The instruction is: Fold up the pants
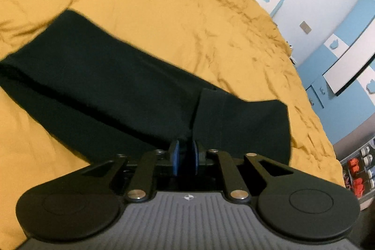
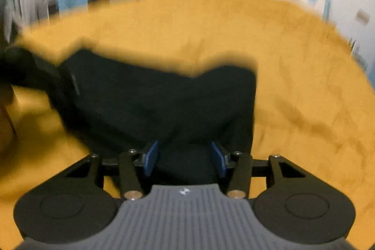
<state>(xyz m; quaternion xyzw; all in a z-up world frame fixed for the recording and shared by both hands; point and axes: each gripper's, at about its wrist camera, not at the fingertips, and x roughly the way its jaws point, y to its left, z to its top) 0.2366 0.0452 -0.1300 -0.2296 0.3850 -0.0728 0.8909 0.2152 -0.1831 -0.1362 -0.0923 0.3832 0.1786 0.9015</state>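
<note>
1. The left gripper (image 1: 185, 157) has its blue pads drawn together on a fold of the dark pants (image 1: 121, 86), which lie across the yellow bedspread (image 1: 164, 4) with the long leg part running away toward the far left edge. The pinch looks thin, so a quick lift could let the cloth slide out.

2. The right gripper (image 2: 185, 156) has its jaws spread apart with the pants (image 2: 164, 97) between the pads (image 2: 150, 157); it grips nothing yet. If the left side pulls before the right one closes, the fabric probably drags unevenly and the fold goes crooked.

3. The right wrist view is smeared by motion, so the exact layer between its pads cannot be told. Closing there may catch only the top layer, or the bedspread as well.

4. The bedspread is rumpled and soft; dragging the pants over it could bunch both and spoil the flat lay.
</note>
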